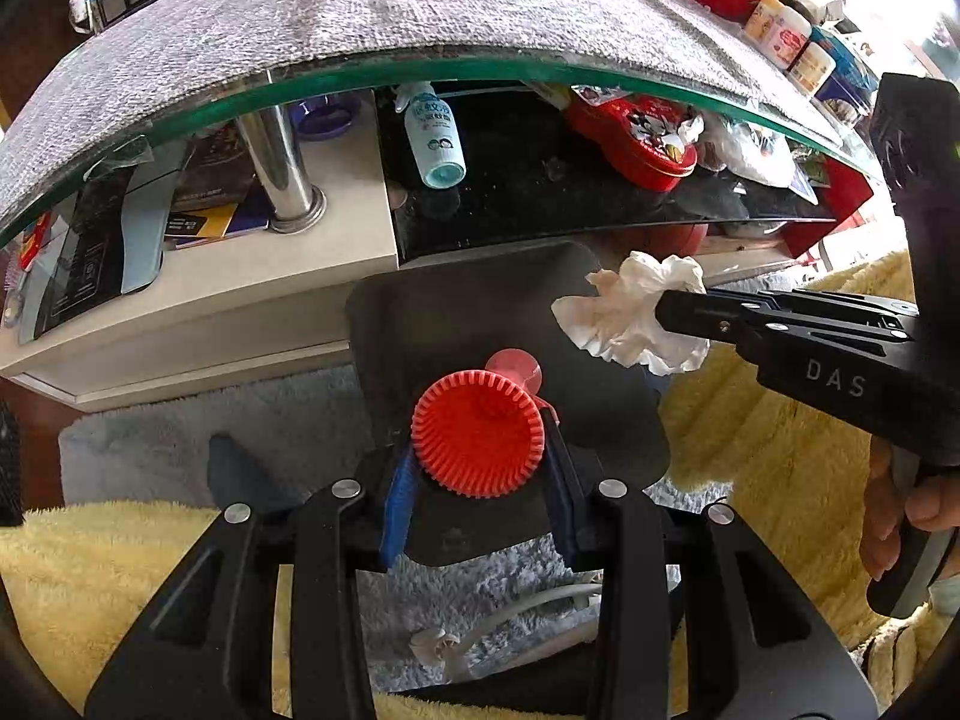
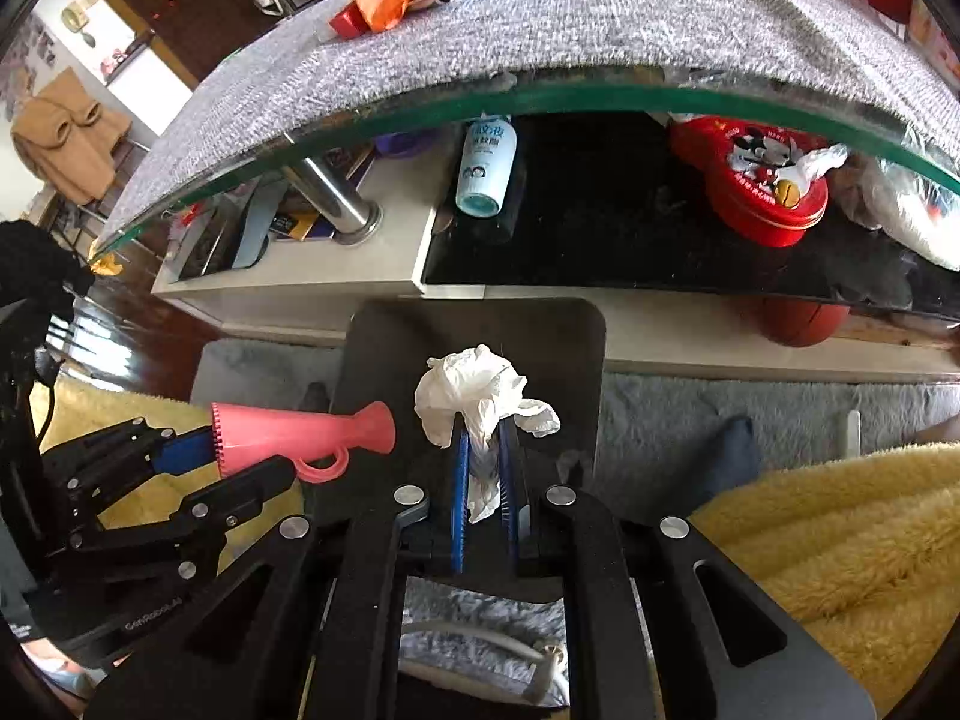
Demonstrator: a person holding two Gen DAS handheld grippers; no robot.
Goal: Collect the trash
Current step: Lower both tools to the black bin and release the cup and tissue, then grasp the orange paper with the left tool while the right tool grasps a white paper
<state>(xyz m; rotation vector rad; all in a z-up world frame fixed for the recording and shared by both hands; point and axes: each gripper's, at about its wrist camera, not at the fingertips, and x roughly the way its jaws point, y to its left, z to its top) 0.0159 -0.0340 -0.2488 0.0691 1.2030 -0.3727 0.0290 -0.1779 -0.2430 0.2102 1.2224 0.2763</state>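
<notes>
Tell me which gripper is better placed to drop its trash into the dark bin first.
Probably the right. The right gripper holds the crumpled tissue squarely over the dark bin. The left gripper holds the pink horn nearer the bin's edge.

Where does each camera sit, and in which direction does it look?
Left wrist: sits on the left tongs, looks down along them at the pink horn they hold over the dark bin; a hand shows.
Right wrist: sits on the right tongs, looks down at the crumpled tissue they hold.
Shared: bin, horn, tissue, glass table, red tin; each view shows the other tongs.
</notes>
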